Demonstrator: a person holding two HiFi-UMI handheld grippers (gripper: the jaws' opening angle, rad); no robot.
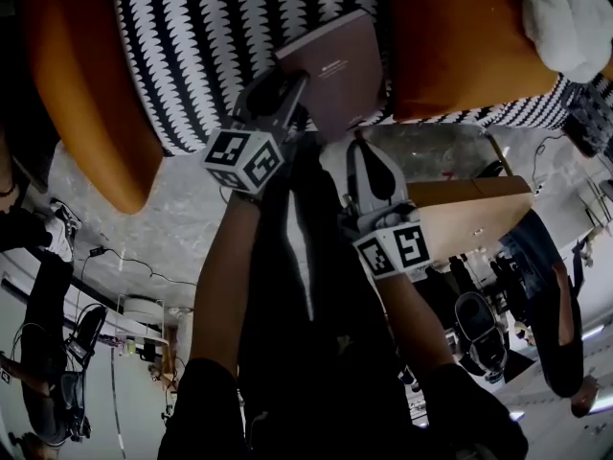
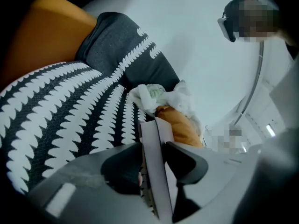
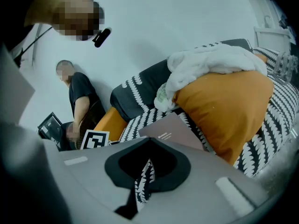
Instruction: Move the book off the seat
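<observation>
A mauve book [image 1: 340,70] is tilted over the front of the black-and-white patterned seat [image 1: 211,46], leaning toward the orange cushion [image 1: 450,36] on its right. My left gripper [image 1: 287,89] is shut on the book's near left edge. In the left gripper view the book [image 2: 156,143] stands edge-on between the two dark pads, which press on both its faces. My right gripper [image 1: 362,156] hangs lower, in front of the seat edge, shut with nothing in it. The right gripper view shows the book [image 3: 175,132] beyond its closed jaws [image 3: 147,143].
A second orange cushion [image 1: 86,84] lies at the seat's left end. A white blanket [image 1: 565,17] is heaped on the right cushion. A wooden piece of furniture [image 1: 469,214] stands on the floor to the right. A seated person [image 3: 77,97] is in the background.
</observation>
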